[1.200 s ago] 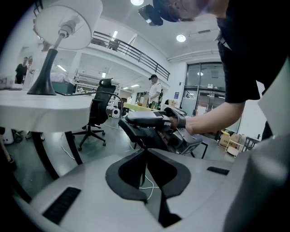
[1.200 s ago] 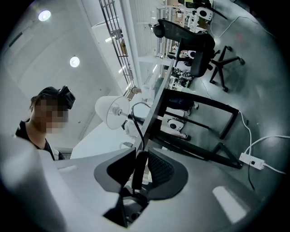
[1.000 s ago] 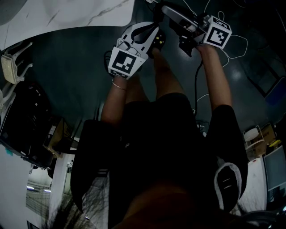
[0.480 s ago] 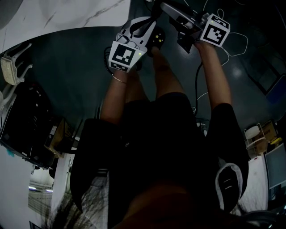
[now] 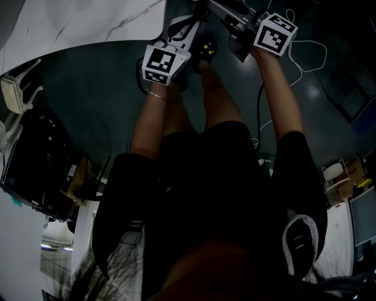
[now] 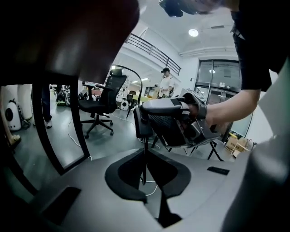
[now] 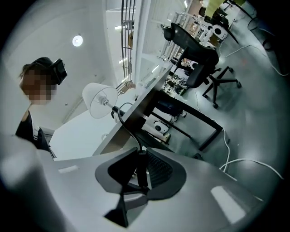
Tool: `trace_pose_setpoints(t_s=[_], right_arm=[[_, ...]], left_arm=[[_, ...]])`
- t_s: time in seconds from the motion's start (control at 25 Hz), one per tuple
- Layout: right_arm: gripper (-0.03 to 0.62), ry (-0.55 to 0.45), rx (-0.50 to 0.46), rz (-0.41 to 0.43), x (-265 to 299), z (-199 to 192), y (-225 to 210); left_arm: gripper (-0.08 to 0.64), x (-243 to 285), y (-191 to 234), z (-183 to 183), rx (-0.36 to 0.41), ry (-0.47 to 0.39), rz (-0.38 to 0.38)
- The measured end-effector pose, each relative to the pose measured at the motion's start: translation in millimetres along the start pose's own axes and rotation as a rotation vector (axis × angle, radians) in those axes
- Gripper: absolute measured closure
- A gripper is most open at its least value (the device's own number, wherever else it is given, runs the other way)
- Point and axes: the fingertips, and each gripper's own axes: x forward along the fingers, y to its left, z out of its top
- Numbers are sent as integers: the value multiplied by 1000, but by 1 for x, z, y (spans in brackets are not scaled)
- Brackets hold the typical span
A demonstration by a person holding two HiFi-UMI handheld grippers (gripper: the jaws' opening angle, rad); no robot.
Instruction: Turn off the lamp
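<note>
The lamp (image 7: 100, 100), with a white shade, stands on a white table (image 7: 77, 131) in the right gripper view. Its black cord (image 7: 122, 120) runs down off the table edge to an inline switch (image 7: 141, 168). My right gripper (image 7: 141, 170) is shut on that switch. In the left gripper view the right gripper (image 6: 174, 122) is held just ahead, and the thin cord (image 6: 145, 158) hangs from it into my left gripper (image 6: 145, 170), which is shut on the cord. The head view shows both grippers, left (image 5: 191, 29) and right (image 5: 214, 7), close together at the top edge over dark floor.
The white marble tabletop (image 5: 88, 20) is at the upper left of the head view. White cables (image 5: 305, 53) lie on the floor to the right. Black office chairs (image 6: 102, 102) (image 7: 199, 59) stand further off, and a dark table frame (image 6: 50, 131) is at left. A person (image 6: 166, 84) stands far back.
Both grippers have slid toward the top of the head view, sinking toward the floor. They stay close together, with their holds on the cord and switch unchanged.
</note>
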Motion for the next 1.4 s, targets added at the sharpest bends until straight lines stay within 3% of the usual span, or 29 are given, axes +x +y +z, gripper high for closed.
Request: trace_pose_setpoints(t_s=[0.72, 1.0, 1.4], right_arm=[[532, -26, -85, -121, 12, 9, -47], [531, -14, -141, -158, 25, 17, -59], [532, -32, -185, -214, 25, 29, -71]], left_arm=[[538, 43, 33, -20, -149, 44, 55], [538, 49, 47, -18, -180, 59, 99], [540, 45, 53, -19, -190, 83, 104]])
